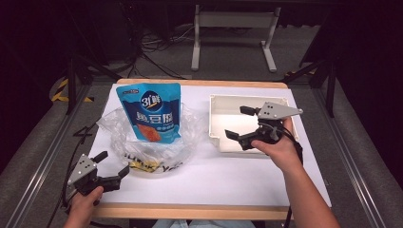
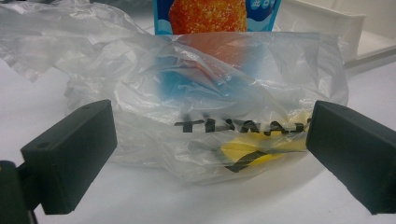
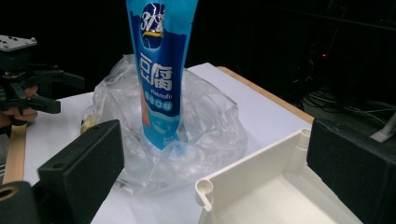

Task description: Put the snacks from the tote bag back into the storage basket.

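Blue pouch stands upright in the crinkly plastic bag mid-bench; light, slick, floppy, so pinch its top seam. Left tongs and right tongs both gape, empty.

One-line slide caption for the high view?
Blue snack pouch stands in a clear plastic bag; right gripper open over the white tray, left gripper open beside the bag.

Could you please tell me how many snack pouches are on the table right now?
1. The blue snack pouch stands upright in the clear plastic bag, left of the white tray; the crumpled bag may hide others.
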The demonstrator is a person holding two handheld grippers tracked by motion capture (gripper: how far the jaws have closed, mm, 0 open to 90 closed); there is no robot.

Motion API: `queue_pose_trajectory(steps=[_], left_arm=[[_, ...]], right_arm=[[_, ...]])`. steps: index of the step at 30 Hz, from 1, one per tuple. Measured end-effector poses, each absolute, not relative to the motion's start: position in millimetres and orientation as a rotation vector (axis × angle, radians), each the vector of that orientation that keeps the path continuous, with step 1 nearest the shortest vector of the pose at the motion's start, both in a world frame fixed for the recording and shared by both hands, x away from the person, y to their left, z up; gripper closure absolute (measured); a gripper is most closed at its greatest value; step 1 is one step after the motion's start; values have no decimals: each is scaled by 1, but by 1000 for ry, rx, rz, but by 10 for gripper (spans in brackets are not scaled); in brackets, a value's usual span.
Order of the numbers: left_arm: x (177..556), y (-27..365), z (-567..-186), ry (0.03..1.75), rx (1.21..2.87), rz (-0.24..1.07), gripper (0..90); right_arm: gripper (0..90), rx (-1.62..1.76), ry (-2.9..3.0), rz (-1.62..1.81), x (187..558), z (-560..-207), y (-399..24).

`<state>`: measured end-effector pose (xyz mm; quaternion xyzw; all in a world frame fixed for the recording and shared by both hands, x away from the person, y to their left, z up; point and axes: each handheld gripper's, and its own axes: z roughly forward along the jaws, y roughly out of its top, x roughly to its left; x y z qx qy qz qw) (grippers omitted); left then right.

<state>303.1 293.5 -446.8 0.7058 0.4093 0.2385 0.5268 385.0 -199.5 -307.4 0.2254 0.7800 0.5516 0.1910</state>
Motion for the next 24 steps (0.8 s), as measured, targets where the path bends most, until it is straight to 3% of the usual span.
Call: queue_pose_trajectory(steps=[24], left_arm=[[299,297,-446,981,1682,575,24]], right_arm=[[56,558,2281,1586,419,-303,-142]])
